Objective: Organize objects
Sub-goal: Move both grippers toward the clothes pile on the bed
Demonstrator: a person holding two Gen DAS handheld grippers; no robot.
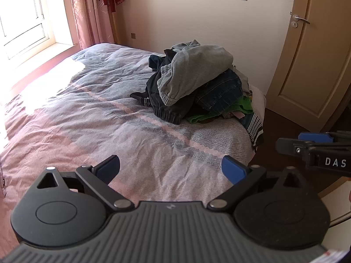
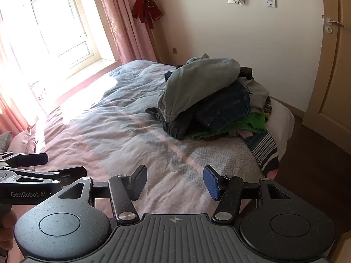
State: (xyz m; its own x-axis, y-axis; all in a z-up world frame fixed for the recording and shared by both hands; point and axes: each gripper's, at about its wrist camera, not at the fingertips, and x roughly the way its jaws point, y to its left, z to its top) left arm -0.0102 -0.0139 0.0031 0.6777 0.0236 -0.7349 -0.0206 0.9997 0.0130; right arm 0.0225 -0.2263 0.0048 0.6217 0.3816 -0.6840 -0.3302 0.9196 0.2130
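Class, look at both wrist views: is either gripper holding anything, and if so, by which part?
Nothing is held. The left gripper and right gripper are both open over the bed, short of the clothes pile.

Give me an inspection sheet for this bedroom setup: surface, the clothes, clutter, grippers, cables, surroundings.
Surface: bed with a rumpled pink and grey cover, sunlit near the window.
Job's things: clothes pile at the bed's far corner; grey sweatshirt on top, jeans and green garment beneath, striped garment hanging over the edge.
Clutter: nothing seen.
Grippers: left gripper and right gripper both open, empty, above the cover.
Cables: nothing seen.
Surroundings: window, pink curtain, red garment hanging, closed door.
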